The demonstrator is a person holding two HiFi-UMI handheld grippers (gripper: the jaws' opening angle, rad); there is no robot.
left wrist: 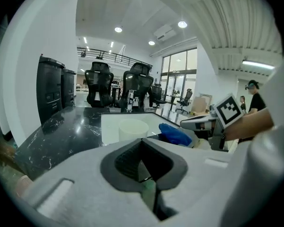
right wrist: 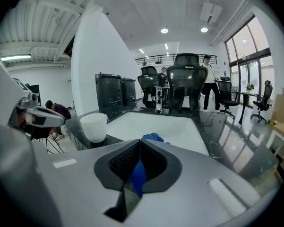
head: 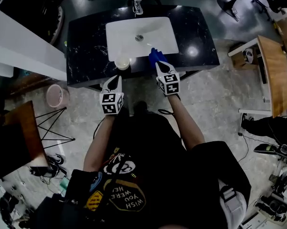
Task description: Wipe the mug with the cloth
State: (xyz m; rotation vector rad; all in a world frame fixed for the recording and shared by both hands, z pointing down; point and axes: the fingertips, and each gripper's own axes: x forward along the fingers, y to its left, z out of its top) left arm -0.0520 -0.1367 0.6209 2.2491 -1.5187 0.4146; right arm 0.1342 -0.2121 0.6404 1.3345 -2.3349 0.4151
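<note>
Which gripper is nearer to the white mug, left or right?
Left. The left gripper sits just short of the mug; the right gripper, gripping the blue cloth, is farther to its right.

Ahead of your left tongs (head: 117, 77) and right tongs (head: 161, 67), a white sink (head: 157, 37) is sitting in a black counter (head: 86, 46), its tap (head: 137, 4) standing at the far edge. A pink bucket (head: 57, 95) is resting to their left, a wooden table (head: 273, 70) to their right.
</note>
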